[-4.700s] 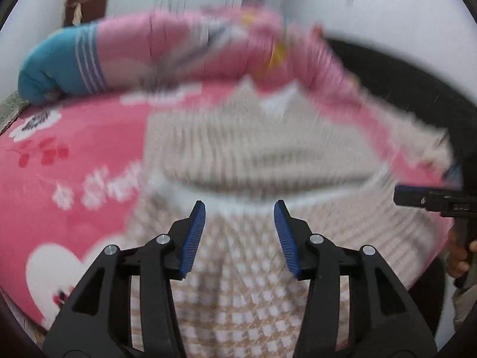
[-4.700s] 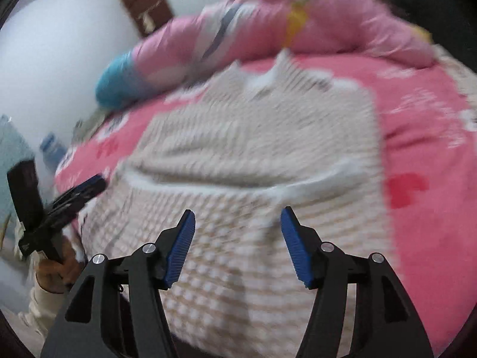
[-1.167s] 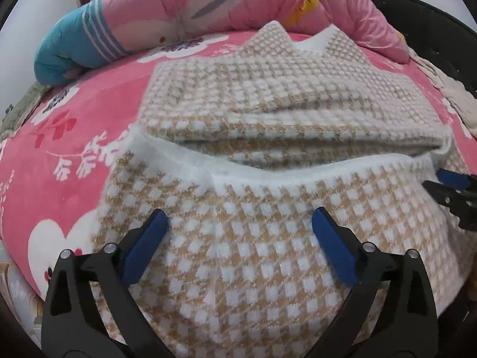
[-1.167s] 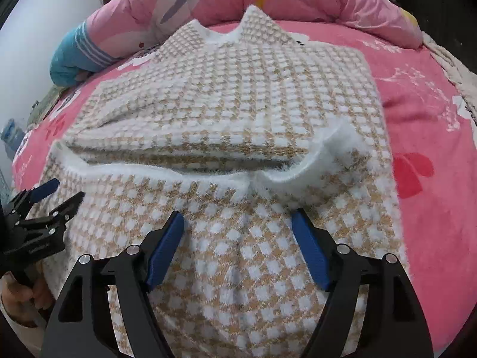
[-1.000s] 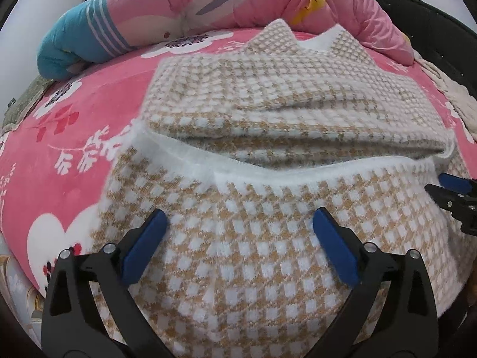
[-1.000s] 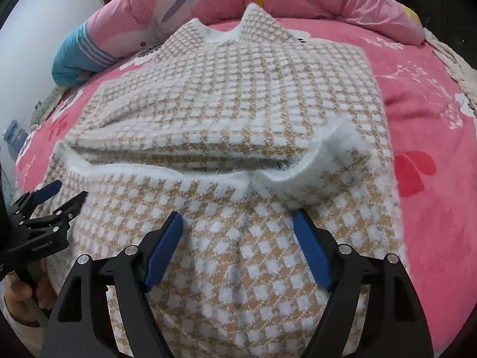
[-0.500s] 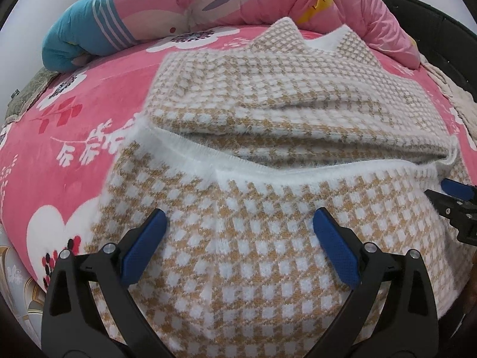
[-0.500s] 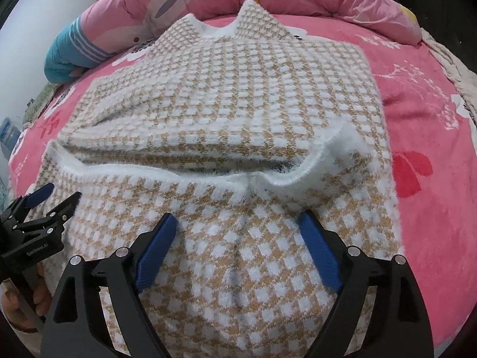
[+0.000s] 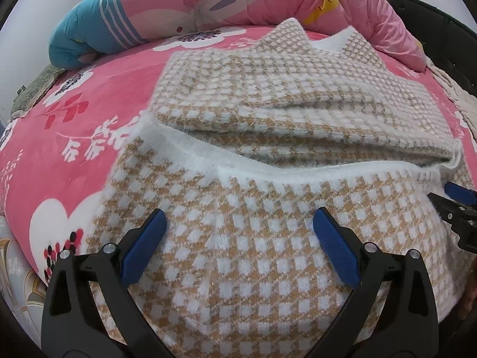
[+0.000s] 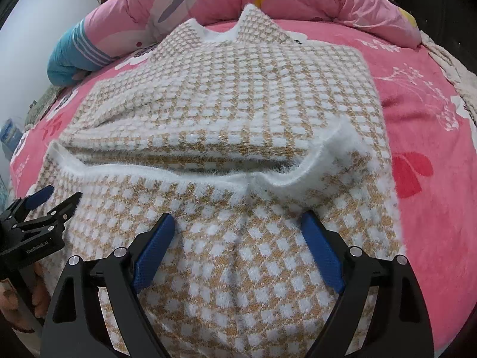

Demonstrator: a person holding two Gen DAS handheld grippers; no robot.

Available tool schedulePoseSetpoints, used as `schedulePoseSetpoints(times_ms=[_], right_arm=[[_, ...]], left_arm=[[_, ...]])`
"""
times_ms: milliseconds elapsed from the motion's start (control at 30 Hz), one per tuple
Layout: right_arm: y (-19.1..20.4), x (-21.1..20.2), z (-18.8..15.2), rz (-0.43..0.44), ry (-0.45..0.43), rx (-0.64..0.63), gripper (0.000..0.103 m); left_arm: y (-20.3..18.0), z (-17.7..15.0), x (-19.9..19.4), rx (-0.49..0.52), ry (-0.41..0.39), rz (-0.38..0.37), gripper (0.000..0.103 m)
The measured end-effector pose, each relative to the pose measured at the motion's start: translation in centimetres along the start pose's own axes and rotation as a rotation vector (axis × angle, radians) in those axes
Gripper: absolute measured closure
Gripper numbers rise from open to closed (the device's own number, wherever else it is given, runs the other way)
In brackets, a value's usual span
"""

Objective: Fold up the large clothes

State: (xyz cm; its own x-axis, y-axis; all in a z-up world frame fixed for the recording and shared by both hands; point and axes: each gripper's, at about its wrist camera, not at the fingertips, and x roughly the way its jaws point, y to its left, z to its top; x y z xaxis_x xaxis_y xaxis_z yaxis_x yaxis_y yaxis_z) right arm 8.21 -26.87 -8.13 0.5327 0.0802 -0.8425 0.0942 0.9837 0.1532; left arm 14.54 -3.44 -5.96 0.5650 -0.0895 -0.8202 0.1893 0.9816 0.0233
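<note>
Sweater (image 9: 268,262) lies half-folded on the bed (image 9: 98,113); left gripper (image 9: 238,223) and right gripper (image 10: 238,223) fingers spread wide, gripping nothing.

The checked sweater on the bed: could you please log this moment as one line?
sweater: hem folded up, flat on pink blanket | left gripper: open, empty | right gripper: open, empty, jaws just widened
</note>
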Motion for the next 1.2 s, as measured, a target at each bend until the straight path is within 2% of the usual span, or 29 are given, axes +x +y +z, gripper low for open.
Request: schedulePoseSetpoints(times_ms=[467,1200], right_arm=[[-0.04,0.05,0.00,0.045,0.014,-0.002,0.012],[0.02,0.11,-0.14,0.048,0.010,-0.009,0.011]], left_arm=[[0.01,0.01,0.07,0.000,0.001,0.001,0.007],[-0.03,0.01,0.02,0.002,0.000,0.005,0.007]])
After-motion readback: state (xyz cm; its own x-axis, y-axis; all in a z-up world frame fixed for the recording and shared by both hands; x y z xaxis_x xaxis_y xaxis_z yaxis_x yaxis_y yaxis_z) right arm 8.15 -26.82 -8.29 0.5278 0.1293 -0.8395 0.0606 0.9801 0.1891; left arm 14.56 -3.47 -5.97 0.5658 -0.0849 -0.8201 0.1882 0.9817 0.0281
